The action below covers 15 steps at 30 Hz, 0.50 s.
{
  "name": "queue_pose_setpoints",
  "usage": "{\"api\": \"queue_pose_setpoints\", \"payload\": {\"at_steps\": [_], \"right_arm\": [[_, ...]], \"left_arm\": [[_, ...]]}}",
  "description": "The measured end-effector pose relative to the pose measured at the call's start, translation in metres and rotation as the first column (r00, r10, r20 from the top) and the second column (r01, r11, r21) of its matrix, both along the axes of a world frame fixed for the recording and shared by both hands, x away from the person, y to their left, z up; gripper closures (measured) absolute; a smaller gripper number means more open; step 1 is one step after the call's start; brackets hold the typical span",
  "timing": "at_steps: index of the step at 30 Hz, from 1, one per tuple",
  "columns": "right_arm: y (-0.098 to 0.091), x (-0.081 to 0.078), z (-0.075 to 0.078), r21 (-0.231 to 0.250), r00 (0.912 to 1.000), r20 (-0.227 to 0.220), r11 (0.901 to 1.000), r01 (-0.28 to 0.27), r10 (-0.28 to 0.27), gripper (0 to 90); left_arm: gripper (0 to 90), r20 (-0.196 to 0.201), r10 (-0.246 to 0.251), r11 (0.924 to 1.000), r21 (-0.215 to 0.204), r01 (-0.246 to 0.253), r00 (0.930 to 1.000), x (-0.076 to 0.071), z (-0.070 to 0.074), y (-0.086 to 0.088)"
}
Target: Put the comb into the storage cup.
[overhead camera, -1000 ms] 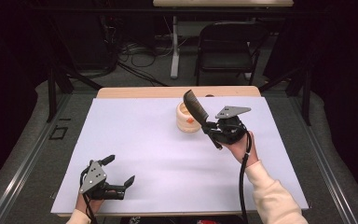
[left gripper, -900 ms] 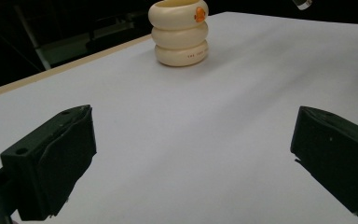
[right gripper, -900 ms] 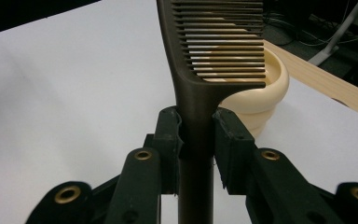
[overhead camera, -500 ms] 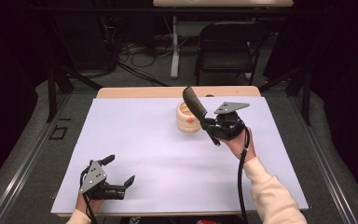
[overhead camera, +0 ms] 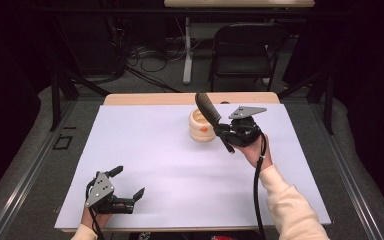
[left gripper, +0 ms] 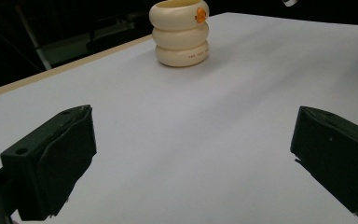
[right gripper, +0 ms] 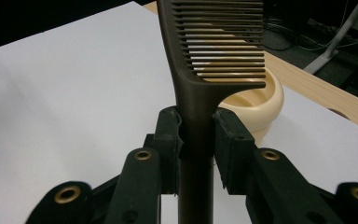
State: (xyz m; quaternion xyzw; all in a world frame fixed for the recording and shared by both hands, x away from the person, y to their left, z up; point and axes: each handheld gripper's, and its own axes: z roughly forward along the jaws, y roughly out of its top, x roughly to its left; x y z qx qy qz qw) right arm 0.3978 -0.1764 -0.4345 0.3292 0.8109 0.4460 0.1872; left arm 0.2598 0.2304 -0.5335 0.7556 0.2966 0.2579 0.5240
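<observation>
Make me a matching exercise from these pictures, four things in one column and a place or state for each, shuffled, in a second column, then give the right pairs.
Things:
1. comb
2. ringed cream holder
3. left hand-held gripper
4. white sheet

Places or states:
A. covers the tabletop
B. jaws wide apart, nothing between them
C. clamped by its handle in the right hand-held gripper
D. stands upright at the far side of the sheet

Pairs: 1-C, 2-D, 3-B, 4-A

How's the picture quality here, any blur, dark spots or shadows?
High view: white table cover evenly lit, surroundings dark. Left gripper view: the cream holder sharp, casting a soft shadow. Right gripper view: the comb slightly soft up close, background blurred.
</observation>
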Motion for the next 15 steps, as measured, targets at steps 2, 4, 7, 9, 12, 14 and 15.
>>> {"api": "queue_pose_setpoints", "payload": {"at_steps": [2,4,7,9,12,14,15], "right_arm": [[0.0008,0.0010,0.0004,0.004,1.0000,-0.001,1.0000,0.000,0.000,72.4],[0.0014,0.0020,0.0007,0.004,1.0000,0.001,1.0000,-0.001,0.001,72.4],[0.0023,0.0032,0.0016,0.005,1.0000,0.000,1.0000,0.000,0.000,72.4],[0.0029,0.0037,0.0023,0.007,1.0000,0.001,1.0000,0.002,-0.002,72.4],[0.0038,0.0052,0.0037,0.008,1.0000,0.001,1.0000,0.000,0.000,72.4],[0.0043,0.0062,0.0050,0.009,1.0000,0.003,1.0000,0.000,0.000,72.4],[0.0046,0.0065,0.0058,0.010,1.0000,0.004,1.0000,0.002,-0.002,72.4]], "left_arm": [[0.2,0.000,0.000,1.0000,-0.001,0.000,1.0000,0.0000,0.0000,0.0000],[0.2,0.000,0.000,1.0000,-0.001,0.000,1.0000,0.0001,0.0000,0.0000],[0.2,-0.001,-0.001,1.0000,-0.001,0.001,1.0000,0.0002,-0.0001,-0.0002],[0.2,-0.002,-0.001,1.0000,-0.001,0.001,1.0000,0.0002,-0.0001,-0.0003],[0.2,-0.002,0.000,1.0000,-0.001,0.000,1.0000,0.0003,-0.0001,-0.0002],[0.2,-0.001,0.000,1.0000,-0.001,0.000,1.0000,0.0002,0.0000,-0.0001],[0.2,-0.001,0.000,1.0000,-0.001,0.000,1.0000,0.0002,0.0000,-0.0001]]}}
